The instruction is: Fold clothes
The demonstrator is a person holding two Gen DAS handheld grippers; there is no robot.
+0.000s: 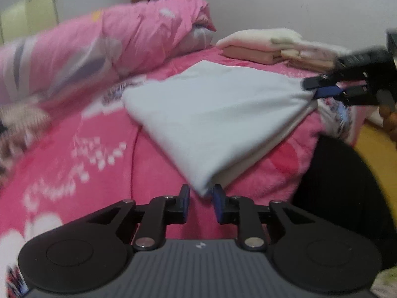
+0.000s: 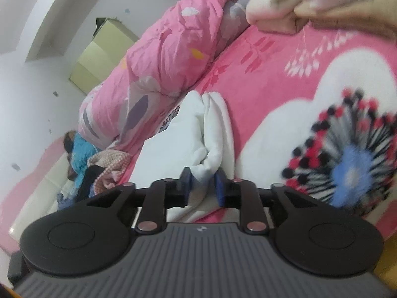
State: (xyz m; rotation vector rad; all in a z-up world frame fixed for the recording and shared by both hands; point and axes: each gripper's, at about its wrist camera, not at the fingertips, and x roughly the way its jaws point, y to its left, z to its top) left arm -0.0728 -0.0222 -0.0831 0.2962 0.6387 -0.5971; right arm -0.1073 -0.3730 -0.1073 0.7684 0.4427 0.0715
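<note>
A folded white garment (image 1: 213,119) lies on the pink bed blanket (image 1: 86,154). My left gripper (image 1: 201,200) sits at its near corner; the jaws stand slightly apart, with the corner's tip just between the fingertips. My right gripper (image 1: 320,88) shows in the left wrist view at the garment's far right corner, pinching it. In the right wrist view the white garment (image 2: 193,134) bunches up between the right gripper's (image 2: 203,183) blue pads, which are closed on the cloth.
A rolled pink quilt (image 1: 104,49) lies along the back of the bed. A stack of folded beige and cream clothes (image 1: 270,47) sits at the back right. A heap of unfolded clothes (image 2: 91,166) lies at the far end. The bed's edge and yellow floor (image 1: 372,149) are on the right.
</note>
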